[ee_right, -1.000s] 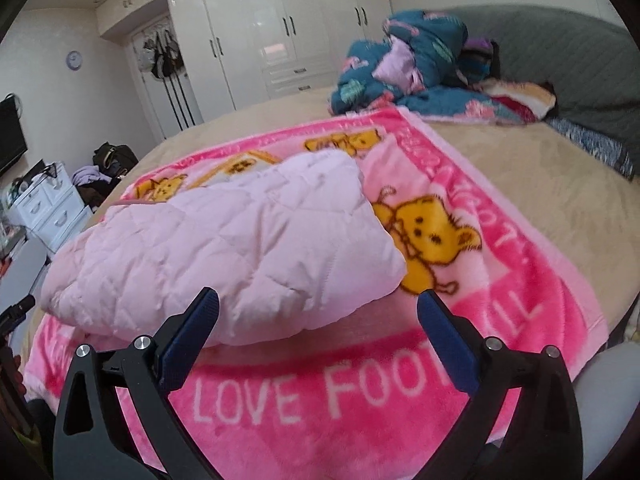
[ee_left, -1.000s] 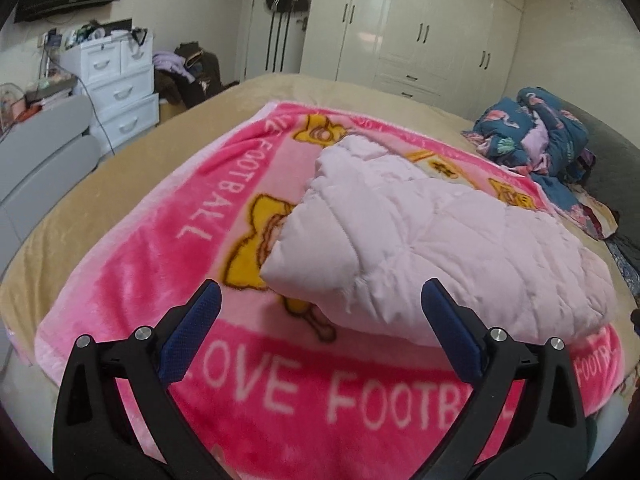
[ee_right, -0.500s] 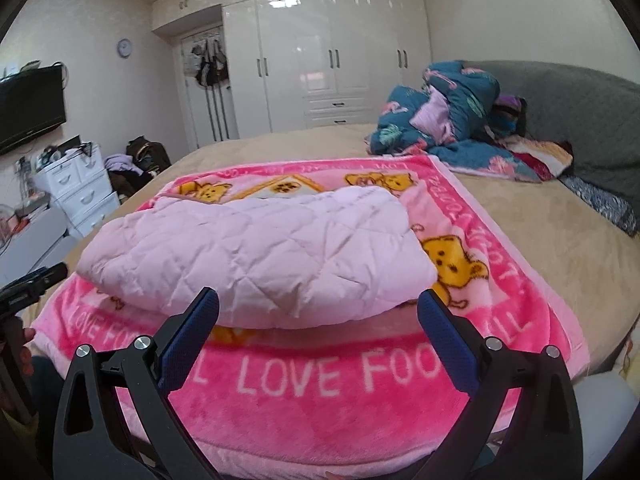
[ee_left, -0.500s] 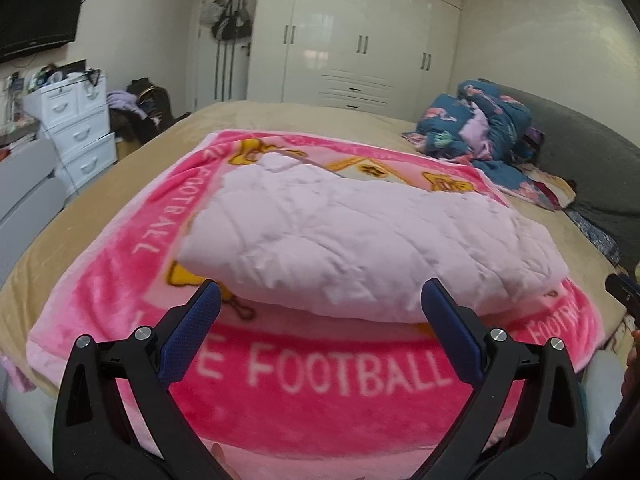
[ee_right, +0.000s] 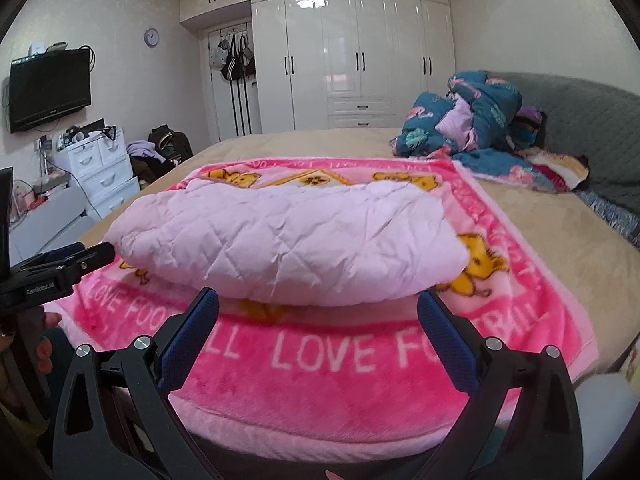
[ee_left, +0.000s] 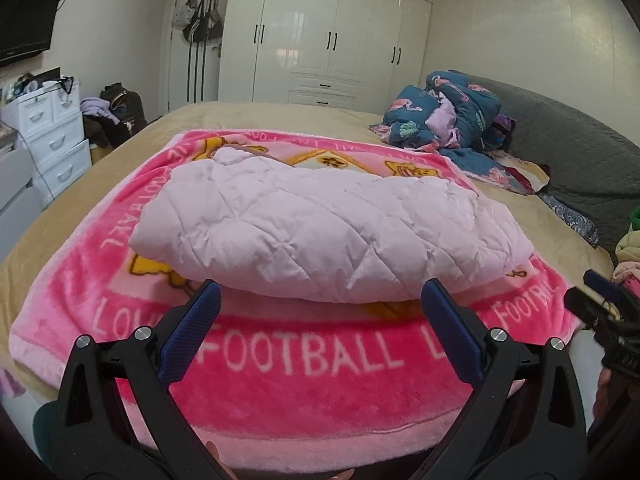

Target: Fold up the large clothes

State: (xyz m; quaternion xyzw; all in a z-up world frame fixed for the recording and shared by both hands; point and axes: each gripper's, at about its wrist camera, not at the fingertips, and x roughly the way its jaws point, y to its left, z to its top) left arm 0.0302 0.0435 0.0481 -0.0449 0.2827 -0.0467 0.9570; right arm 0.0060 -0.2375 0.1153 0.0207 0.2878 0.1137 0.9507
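Both my tools, left tool (ee_left: pixel 320 320) and right tool (ee_right: pixel 318 318), gape wide and empty, the folded quilted coat (ee_left: pixel 320 232) lying crosswise dead ahead on the bed (ee_right: pixel 560 232).

quilted matt jacket (ee_left: pixel 320 232), fleecy blanket (ee_left: pixel 304 364), glossy wardrobe (ee_left: pixel 332 32)

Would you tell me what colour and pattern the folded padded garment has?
The padded garment is pale lilac-pink with diamond quilting, clearest in the left wrist view.

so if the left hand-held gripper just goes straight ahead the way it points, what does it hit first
Most likely the near folded edge of the pale pink quilted jacket, which lies between the open fingers of the left hand-held gripper. If it runs low, the pink blanket comes first; depth is unclear.
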